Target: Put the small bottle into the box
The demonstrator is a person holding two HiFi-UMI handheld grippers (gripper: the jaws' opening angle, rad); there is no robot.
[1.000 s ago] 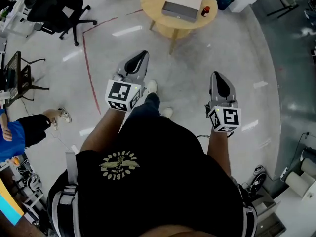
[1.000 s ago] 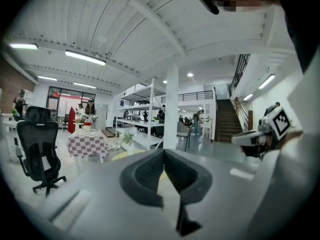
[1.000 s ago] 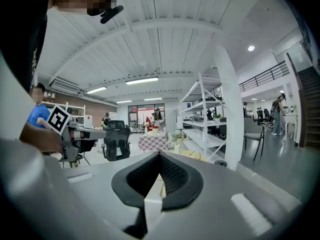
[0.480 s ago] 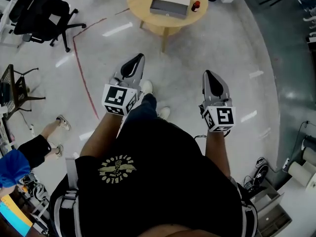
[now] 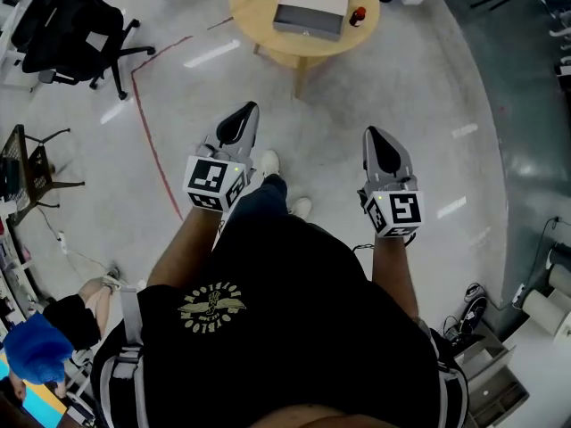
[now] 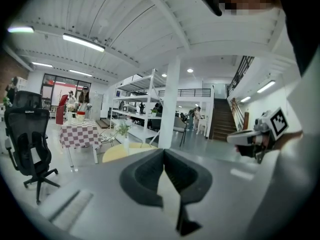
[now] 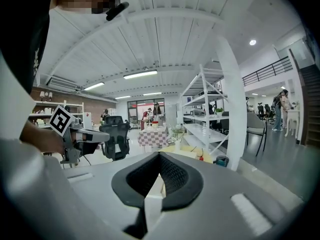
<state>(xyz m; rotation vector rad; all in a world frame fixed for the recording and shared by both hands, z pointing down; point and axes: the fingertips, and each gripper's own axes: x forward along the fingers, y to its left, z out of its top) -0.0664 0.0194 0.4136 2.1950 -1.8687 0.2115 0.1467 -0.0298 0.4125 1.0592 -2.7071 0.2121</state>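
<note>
Bottle (image 5: 359, 15), tiny dark blur beside box (image 5: 310, 7), table (image 5: 259, 20) cropped at top

Bare floor (image 5: 401, 87) lies open on the near side of the round wooden table (image 5: 252, 12), whose top is largely taken by a grey box (image 5: 310, 5) with a small bottle (image 5: 359, 14) just right of it, while a black office chair (image 5: 67, 20) stands well to the table's left.
</note>
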